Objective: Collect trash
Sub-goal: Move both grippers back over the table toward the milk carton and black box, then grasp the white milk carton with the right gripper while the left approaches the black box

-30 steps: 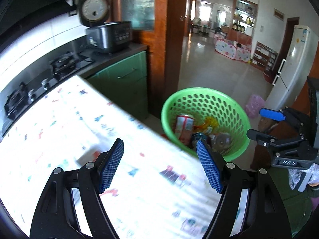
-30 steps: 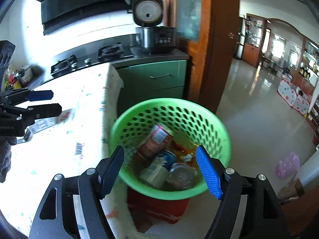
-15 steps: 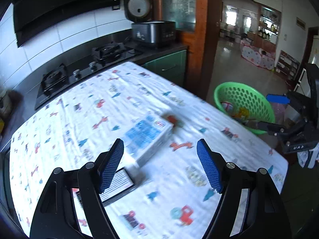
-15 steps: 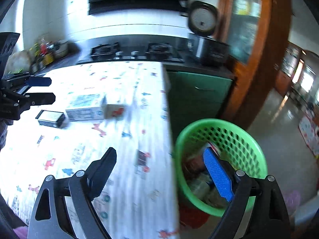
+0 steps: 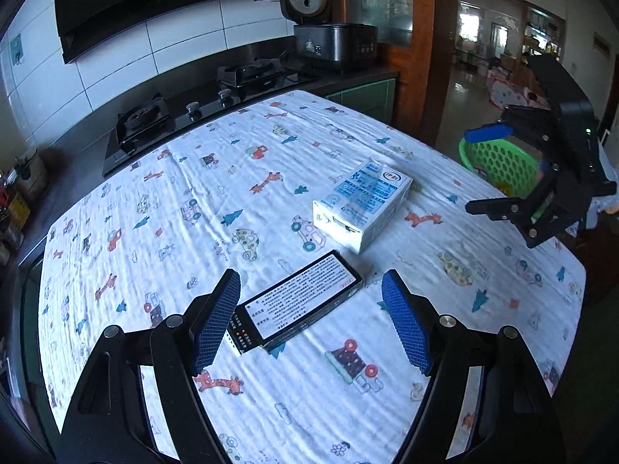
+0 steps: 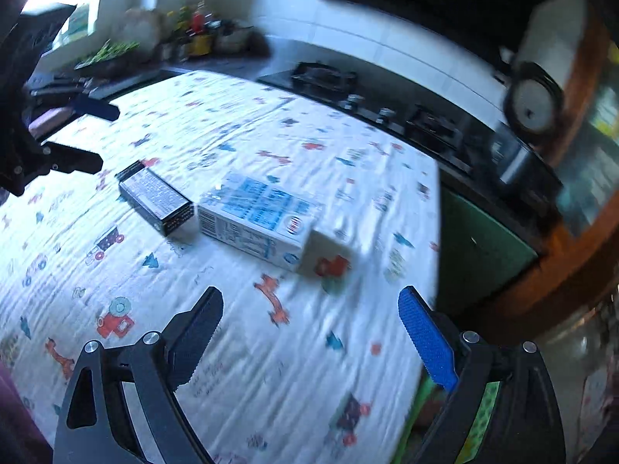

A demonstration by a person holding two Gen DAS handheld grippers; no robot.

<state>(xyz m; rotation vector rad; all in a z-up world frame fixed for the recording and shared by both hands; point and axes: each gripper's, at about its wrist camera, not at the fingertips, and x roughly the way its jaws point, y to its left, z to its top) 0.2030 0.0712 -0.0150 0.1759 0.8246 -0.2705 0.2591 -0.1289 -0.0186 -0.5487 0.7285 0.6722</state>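
The flat black box (image 5: 300, 301) lies on the patterned tablecloth (image 5: 193, 201), its near end just ahead of the left gripper (image 5: 309, 321), its long axis slanting away to the right toward the white-and-blue carton (image 5: 361, 203) just beside it. The left gripper, the nearer one, is held wide open and empty, angled down; the right gripper (image 6: 309, 332) is seen opening, nothing between its jaws, the carton ahead of it

Bench (image 5: 240, 201), cloth-covered: open surface on all sides of two obstacles, a white-and-blue carton (image 5: 361, 208) and a black box (image 5: 300, 299), lying just beside each other near mid-bench. My left gripper (image 5: 309, 321) hangs over the black box with nothing between its parted fingers. My right gripper (image 6: 309, 332), jaws opening and empty, has bare cloth before the carton.
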